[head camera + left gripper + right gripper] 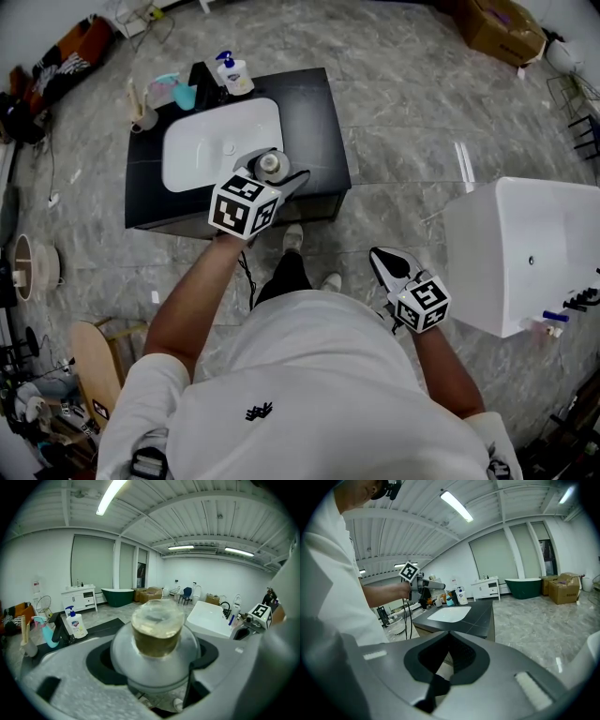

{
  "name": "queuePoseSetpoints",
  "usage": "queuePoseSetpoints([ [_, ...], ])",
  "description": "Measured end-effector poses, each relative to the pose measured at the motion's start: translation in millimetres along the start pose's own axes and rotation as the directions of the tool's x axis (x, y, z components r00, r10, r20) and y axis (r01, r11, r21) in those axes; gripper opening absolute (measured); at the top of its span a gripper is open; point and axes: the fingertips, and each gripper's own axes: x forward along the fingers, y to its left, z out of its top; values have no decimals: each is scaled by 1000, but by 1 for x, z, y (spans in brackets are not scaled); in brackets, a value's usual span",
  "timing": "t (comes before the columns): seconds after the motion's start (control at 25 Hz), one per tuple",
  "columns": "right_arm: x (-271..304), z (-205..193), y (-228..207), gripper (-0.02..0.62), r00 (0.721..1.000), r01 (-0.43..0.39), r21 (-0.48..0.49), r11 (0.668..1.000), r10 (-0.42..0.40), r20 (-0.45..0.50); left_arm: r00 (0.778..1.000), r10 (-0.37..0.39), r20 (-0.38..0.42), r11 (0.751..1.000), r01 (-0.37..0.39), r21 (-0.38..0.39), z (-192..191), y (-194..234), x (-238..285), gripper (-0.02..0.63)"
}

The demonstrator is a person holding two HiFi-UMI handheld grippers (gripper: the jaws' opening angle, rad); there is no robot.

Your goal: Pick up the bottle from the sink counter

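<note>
The bottle (pixel 270 166) is grey and round-shouldered with a translucent cap. My left gripper (pixel 272 176) is shut on it, its jaws on either side of the body. In the head view the bottle hangs over the front edge of the black sink counter (pixel 319 122). The left gripper view shows the bottle (pixel 156 634) upright between the jaws of the left gripper (pixel 157 670), with floor visible under it. My right gripper (pixel 386 264) is low at the person's right side, shut with nothing in it. In its own view the right gripper (pixel 449 635) has its dark pads meeting.
A white basin (pixel 223 141) is set into the counter. A soap pump bottle (pixel 234 75), a teal cup (pixel 185 96) and other small items stand at its back. A white fixture (pixel 525 253) sits to the right and a cardboard box (pixel 502 28) lies far off.
</note>
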Motion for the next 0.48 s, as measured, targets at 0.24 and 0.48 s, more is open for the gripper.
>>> queuePoseSetpoints([
  [0.24, -11, 1, 6, 12, 1000, -2, -19, 1000, 2, 11, 1000, -7, 1, 1000, 7, -1, -5, -15, -10, 344],
  [0.48, -18, -3, 11, 12, 1000, -8, -21, 1000, 8, 12, 1000, -14, 3, 1000, 14, -1, -6, -28, -16, 344],
])
